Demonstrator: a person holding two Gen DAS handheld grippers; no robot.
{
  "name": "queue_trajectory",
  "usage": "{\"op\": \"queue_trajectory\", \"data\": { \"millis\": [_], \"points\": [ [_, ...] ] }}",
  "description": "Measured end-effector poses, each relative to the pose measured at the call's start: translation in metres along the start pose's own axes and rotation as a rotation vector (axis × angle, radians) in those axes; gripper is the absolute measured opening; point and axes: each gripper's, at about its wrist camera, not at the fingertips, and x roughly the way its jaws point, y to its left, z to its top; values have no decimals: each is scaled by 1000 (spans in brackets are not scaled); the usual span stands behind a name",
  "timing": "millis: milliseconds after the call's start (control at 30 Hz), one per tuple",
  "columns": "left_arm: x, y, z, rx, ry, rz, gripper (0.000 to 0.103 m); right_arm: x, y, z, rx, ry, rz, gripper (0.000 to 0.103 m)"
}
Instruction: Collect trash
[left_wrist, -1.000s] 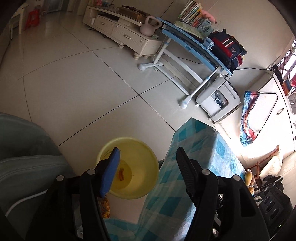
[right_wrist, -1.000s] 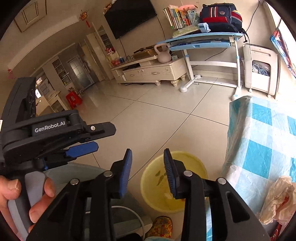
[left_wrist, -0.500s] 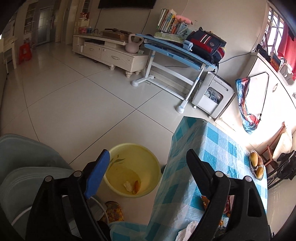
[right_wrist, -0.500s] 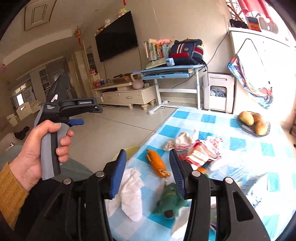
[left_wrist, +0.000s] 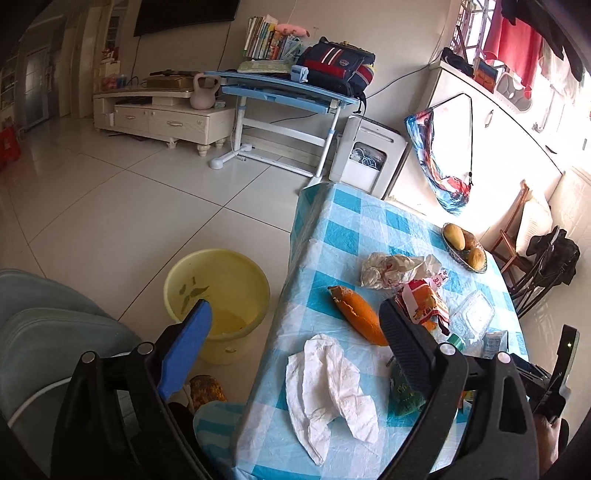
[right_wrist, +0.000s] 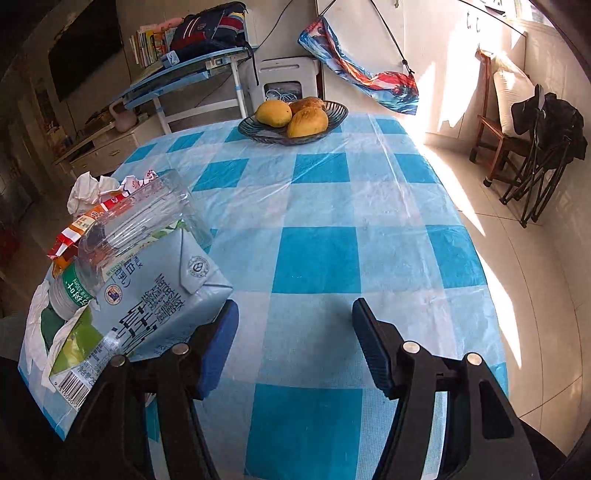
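My left gripper (left_wrist: 295, 332) hangs over the near left edge of the blue checked table (left_wrist: 373, 225), jaws opening wide and holding nothing. Below it lie a white tissue (left_wrist: 328, 384), an orange peel (left_wrist: 358, 314) and a green wrapper (left_wrist: 402, 395). A yellow bucket (left_wrist: 218, 291) stands on the floor left of the table. My right gripper (right_wrist: 295, 343) is over bare tablecloth (right_wrist: 317, 254), jaws opening with nothing between them. Just left of it are a pale blue milk carton (right_wrist: 155, 295), a clear plastic box (right_wrist: 140, 218), a green-labelled bottle (right_wrist: 70, 291) and a red wrapper (right_wrist: 85, 225).
A bowl of mangoes (right_wrist: 295, 118) sits at the table's far side. A grey chair (left_wrist: 48, 332) is left of the bucket. A wooden chair (right_wrist: 495, 136) and a folding chair with dark clothes (right_wrist: 550, 140) stand to the right. A blue desk (left_wrist: 284, 92) is by the far wall.
Both grippers swung from the yellow bucket on the floor over to the table. Both sets of jaws have widened. The right one passed the peel and tissue to end beside the carton.
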Motion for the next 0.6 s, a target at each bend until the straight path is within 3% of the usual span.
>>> {"op": "queue_trajectory", "data": {
  "millis": [167, 267, 600],
  "points": [
    [-7, -17, -19, 58, 16, -22, 91, 25, -8, 20, 11, 44, -11, 97],
    [-10, -15, -17, 39, 7, -38, 92, 34, 0, 28, -70, 70, -78, 97],
    [-17, 10, -11, -127, 9, -116, 94, 35, -1, 29, -89, 71, -78, 97]
  ]
}}
